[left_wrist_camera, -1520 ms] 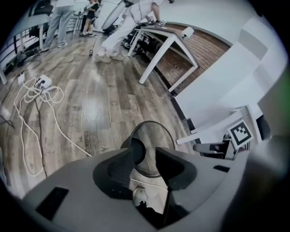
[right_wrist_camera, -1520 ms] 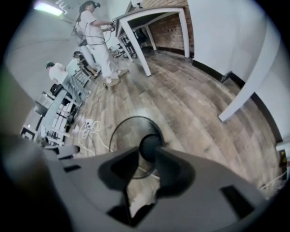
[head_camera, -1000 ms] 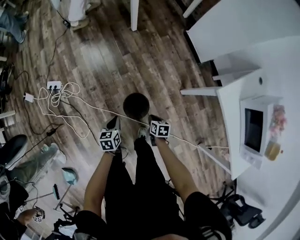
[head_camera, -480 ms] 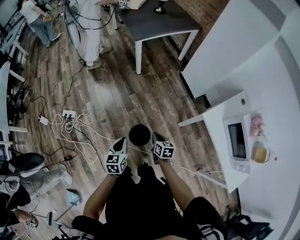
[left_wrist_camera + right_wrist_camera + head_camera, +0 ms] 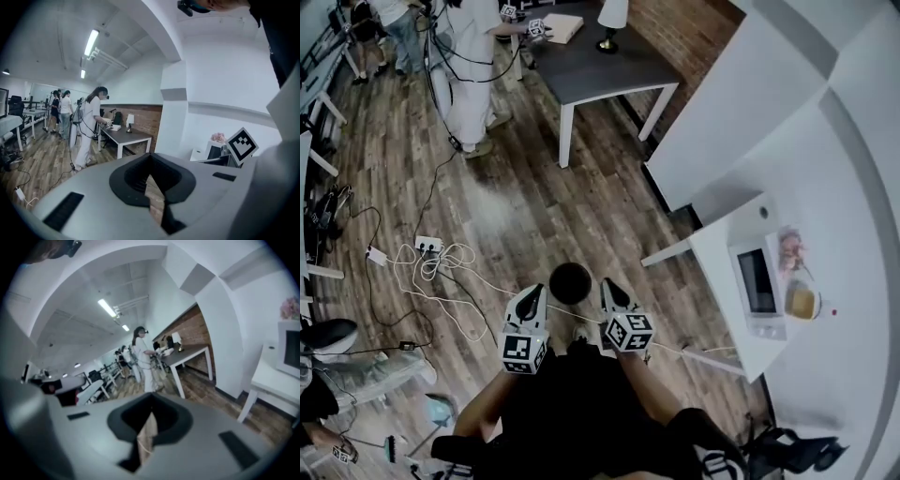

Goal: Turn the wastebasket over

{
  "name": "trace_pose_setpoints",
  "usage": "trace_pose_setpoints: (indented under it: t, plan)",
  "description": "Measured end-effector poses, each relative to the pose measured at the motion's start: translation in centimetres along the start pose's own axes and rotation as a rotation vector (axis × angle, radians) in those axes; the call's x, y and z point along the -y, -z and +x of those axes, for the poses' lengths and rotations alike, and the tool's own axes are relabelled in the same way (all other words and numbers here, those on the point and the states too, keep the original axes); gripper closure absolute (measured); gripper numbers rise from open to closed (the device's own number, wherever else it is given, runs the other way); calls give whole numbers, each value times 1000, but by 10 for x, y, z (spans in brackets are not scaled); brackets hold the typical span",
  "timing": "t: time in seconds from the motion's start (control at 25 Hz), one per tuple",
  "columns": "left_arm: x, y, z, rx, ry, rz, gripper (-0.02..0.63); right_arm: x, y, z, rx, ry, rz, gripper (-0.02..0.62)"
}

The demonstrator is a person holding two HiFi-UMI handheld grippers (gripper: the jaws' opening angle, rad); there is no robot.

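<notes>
Wastebasket [image 5: 571, 281] is seen on floor [image 5: 581, 187] between left gripper [image 5: 532, 294] and right gripper [image 5: 607, 287], both held closed, empty; upright or flipped cannot be judged.

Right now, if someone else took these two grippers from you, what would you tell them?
Left gripper: jaws together, holding nothing, pointing out across the room.
Right gripper: the same.
Wastebasket: on the wooden floor just ahead of the person's feet, between the two grippers in the head view; neither holds it.
Done: unclear; from above I cannot tell whether it sits mouth up or turned over.
Left: check that; if needed, probably reach down, grip it and flip it.
</notes>
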State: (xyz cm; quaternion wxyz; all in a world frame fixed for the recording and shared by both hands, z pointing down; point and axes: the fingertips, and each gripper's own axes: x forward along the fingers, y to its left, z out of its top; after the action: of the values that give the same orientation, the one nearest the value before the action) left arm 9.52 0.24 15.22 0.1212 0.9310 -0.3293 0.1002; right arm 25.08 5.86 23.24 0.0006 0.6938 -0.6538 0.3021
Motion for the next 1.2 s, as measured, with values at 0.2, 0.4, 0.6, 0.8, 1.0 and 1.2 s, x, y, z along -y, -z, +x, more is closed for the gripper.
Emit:
trace_pose_setpoints:
  t: [0.2, 0.4, 0.6, 0.8, 1.0, 1.2]
  plan:
    - [-6, -48, -32, 172, -1, 60, 571, -55, -35, -34, 115, -59, -55, 562]
    - [-7, -50, -37, 185, -3, 31, 571, -84, -32, -48, 146, -103, -69, 563]
    - [-11, -37, -40, 167, -20, 6, 571, -79, -17, -50, 116, -109, -69, 563]
    - [-4, -36, -43, 173, 0, 3, 571, -80, -12, -52, 110, -105, -68, 563]
    - [0, -37, -48, 189, 15, -24, 571, -83, -10, -57, 111, -110, -71, 563]
    - [0, -28, -50, 168, 6, -23, 571, -85, -7, -59, 109, -103, -79, 563]
